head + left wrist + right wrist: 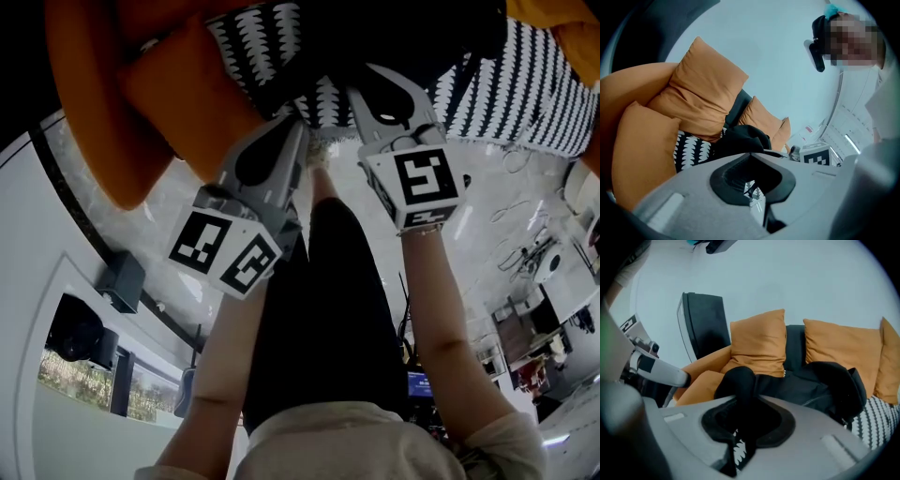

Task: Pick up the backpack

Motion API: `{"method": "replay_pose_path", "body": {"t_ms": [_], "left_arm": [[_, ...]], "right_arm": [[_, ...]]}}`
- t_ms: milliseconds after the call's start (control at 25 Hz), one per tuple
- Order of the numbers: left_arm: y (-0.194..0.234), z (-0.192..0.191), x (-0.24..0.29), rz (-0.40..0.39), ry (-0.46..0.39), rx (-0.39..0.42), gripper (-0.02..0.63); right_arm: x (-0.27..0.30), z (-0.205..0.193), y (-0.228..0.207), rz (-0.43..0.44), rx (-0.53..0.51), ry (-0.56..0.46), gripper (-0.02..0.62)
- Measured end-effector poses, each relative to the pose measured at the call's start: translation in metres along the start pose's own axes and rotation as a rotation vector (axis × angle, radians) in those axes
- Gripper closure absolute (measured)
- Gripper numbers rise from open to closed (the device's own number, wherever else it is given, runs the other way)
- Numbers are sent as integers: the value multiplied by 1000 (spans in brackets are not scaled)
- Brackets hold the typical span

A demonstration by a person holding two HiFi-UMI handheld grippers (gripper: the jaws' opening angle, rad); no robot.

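The black backpack (825,380) lies on an orange sofa, against orange cushions (759,341) and on a black-and-white patterned blanket (525,84). In the right gripper view a black strap or fold of it (738,380) rises from the bag into my right gripper (743,416), whose jaws are shut on it. In the head view that gripper (364,89) reaches into the dark bag (375,28). My left gripper (298,131) points at the bag's edge beside it. In the left gripper view its jaws (752,180) stand nearly together, blanket showing through the gap; the backpack (743,138) lies just beyond.
Large orange cushions (701,89) flank the bag on both sides. A dark upright panel (705,319) stands at the sofa's left end. The person's forearms (441,319) run down the head view. A black box (122,281) and cables (525,248) lie on the pale floor.
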State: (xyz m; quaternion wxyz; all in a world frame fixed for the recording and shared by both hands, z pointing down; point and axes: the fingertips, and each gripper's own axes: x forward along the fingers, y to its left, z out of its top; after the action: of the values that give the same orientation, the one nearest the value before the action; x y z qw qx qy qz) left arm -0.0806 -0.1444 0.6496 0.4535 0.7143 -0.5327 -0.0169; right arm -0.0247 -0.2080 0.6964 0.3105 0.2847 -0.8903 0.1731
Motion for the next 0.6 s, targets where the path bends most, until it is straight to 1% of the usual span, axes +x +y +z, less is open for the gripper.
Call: {"method": "replay_pose_path", "body": {"t_ms": [120, 360, 520, 600], "left_arm": [[-17, 8, 2, -14, -2, 17, 598], [-43, 29, 1, -36, -12, 56, 598], [-57, 44, -8, -45, -13, 88, 598], [-61, 52, -14, -47, -22, 103, 598]], "right_arm": [[-18, 14, -1, 20, 56, -27, 534], [-46, 30, 18, 84, 145, -42, 535], [-65, 45, 26, 116, 254, -73, 538], [-73, 56, 29, 121, 272, -91, 538]]}}
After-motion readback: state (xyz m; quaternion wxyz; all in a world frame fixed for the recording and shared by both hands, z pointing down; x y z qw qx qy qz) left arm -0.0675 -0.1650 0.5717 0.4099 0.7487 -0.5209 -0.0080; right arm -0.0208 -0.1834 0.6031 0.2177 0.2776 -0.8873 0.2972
